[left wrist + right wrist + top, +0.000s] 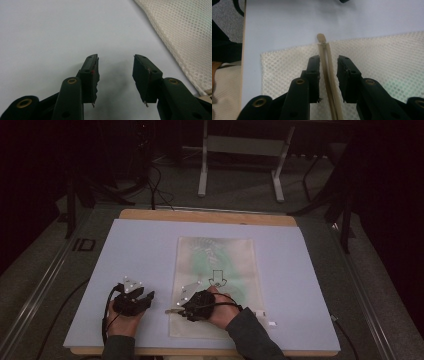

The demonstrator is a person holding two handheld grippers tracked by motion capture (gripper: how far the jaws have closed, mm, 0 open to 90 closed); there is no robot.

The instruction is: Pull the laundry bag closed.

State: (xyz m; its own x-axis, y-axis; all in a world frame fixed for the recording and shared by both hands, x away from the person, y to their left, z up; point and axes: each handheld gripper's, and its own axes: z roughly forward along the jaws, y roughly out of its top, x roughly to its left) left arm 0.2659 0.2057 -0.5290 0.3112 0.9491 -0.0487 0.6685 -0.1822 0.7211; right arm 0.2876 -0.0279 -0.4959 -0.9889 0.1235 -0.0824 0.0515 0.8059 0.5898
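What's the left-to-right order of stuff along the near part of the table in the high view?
Left gripper → right gripper, at the mesh bag's left edge → mesh bag → small white tag on the lavender mat.

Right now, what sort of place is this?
Probably a lab or workshop recording bench, not a home: a table with a plain mat, a metal frame behind it, and cables on grey carpet.

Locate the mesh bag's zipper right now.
In the right gripper view the zipper runs up between the right gripper's parted jaws, untouched, ending at the mesh bag's edge. In the high view that is the bag's near-left side.
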